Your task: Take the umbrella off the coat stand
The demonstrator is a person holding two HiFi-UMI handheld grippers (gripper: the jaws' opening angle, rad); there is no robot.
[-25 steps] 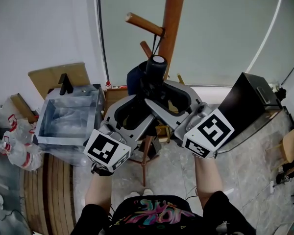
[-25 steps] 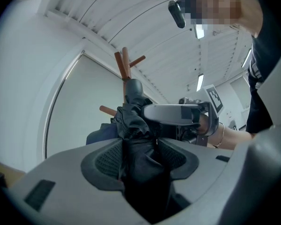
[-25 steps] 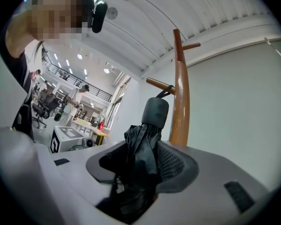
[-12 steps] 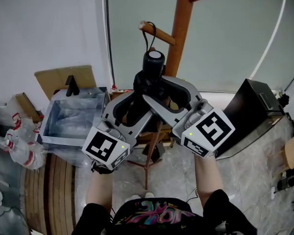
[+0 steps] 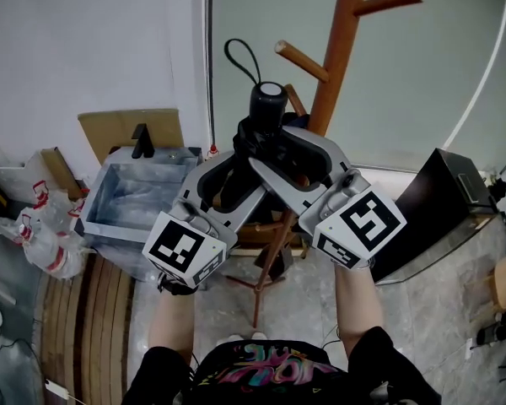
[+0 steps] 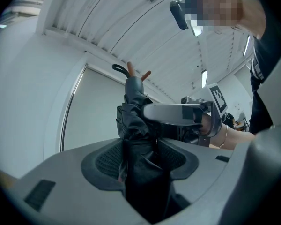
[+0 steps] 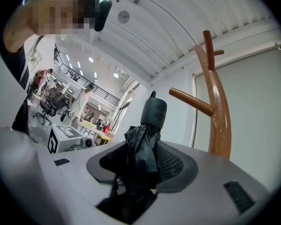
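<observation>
- My left tongs [image 6: 141, 149] are clamped on the folded black umbrella [image 5: 268, 104], pads pressing into its bunched cloth.
- My right tongs [image 7: 138, 161] grip the same umbrella, nearer its round handle end.
- The umbrella stands upright between both tongs, just left of the wooden coat stand [image 5: 341, 49].
- Its black wrist loop [image 5: 234, 56] rises above the handle, beside the nearest peg [image 5: 302, 60] and not around it.
- A grey metal bin [image 5: 122, 229] sits on the floor, lower left.
</observation>
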